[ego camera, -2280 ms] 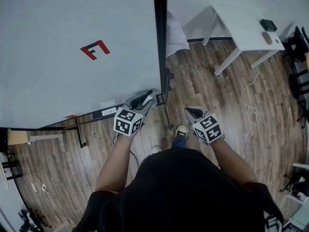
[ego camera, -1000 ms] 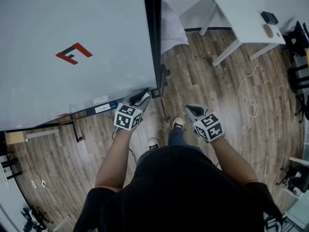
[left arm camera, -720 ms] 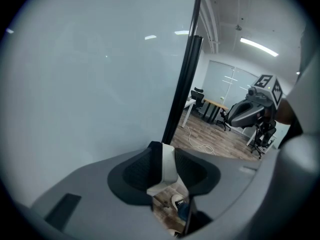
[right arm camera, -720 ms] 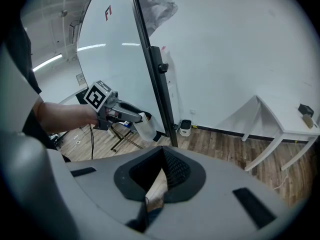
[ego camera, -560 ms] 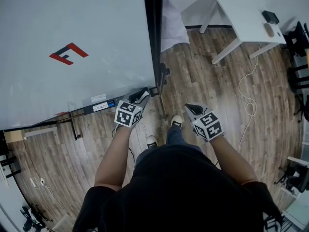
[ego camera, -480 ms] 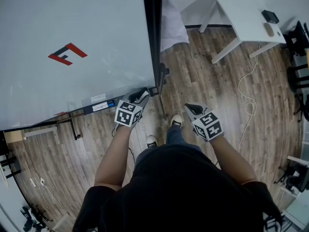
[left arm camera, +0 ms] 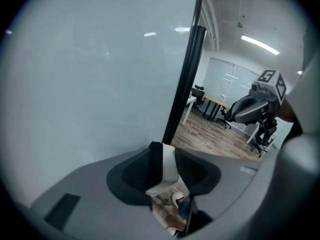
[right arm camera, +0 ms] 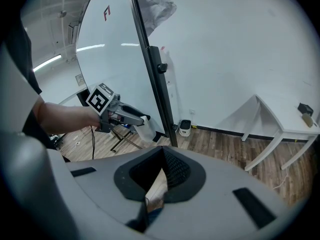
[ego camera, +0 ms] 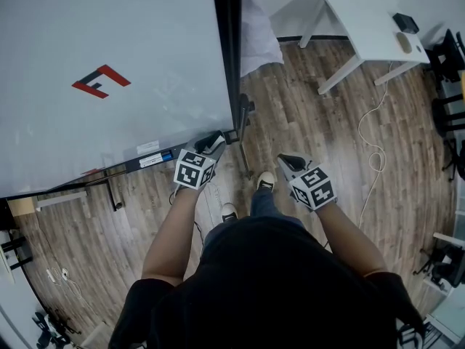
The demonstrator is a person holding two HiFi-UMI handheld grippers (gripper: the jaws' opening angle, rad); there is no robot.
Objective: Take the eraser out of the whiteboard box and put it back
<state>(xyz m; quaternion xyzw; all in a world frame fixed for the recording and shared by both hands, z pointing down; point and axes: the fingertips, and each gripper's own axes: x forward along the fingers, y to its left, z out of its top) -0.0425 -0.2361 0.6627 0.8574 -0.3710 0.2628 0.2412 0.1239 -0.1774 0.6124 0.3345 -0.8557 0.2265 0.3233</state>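
At lower right corner of large white whiteboard (ego camera: 109, 42): left hand-held gripper (ego camera: 211, 143) pinches white block eraser (left arm camera: 168, 165), jaws just easing apart. Right hand-held gripper (ego camera: 285, 161) pressed together, empty. Risk: grip loosens before eraser seats in box; eraser falls to wood-plank floor (ego camera: 312, 122).
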